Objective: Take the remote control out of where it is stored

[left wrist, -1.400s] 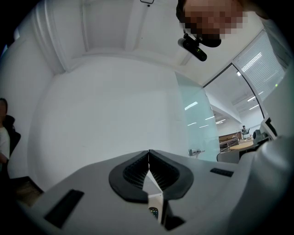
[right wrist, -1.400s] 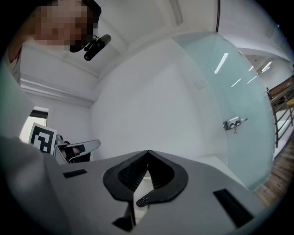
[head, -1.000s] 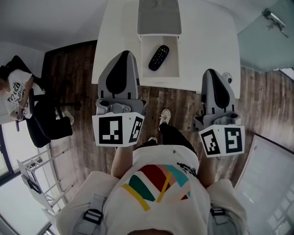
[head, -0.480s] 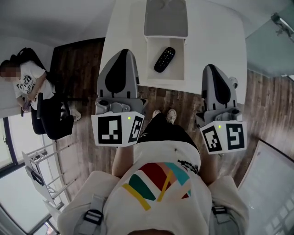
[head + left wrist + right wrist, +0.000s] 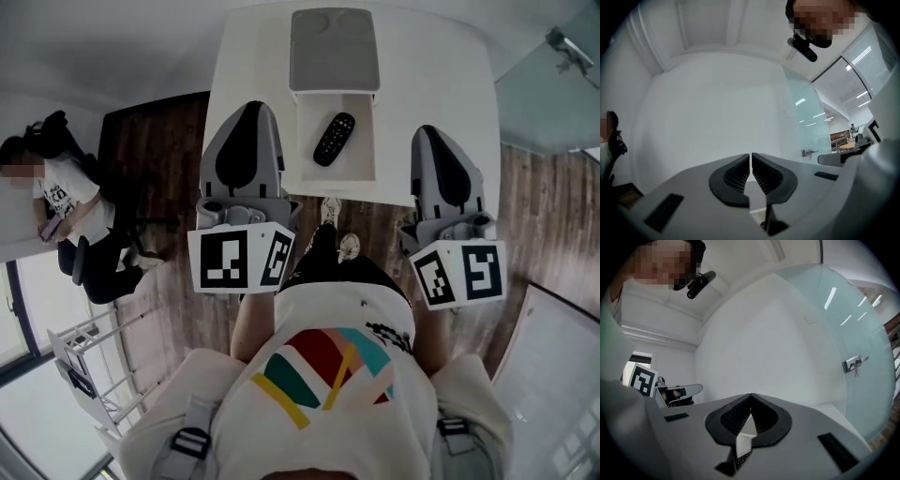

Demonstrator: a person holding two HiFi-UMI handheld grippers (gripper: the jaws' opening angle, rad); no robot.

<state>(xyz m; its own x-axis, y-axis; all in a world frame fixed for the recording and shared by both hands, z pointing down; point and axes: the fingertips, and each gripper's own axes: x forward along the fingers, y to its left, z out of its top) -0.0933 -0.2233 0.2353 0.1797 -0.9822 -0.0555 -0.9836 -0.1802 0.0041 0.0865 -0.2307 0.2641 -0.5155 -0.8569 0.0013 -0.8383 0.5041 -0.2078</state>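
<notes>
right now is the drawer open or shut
Open: the drawer is pulled out on the table, and the remote lies uncovered inside it.

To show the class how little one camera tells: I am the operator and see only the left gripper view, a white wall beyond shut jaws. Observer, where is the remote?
Observer: The head view shows the remote lying in an open drawer, ahead of the person.
Operator: Where are the grippers relative to it?
Observer: The left gripper shows at the drawer's left and the right gripper at its right. Neither touches the remote.
Operator: Is the right one free to pick it up?
Observer: Its own view shows its jaws shut with nothing between them.
</notes>
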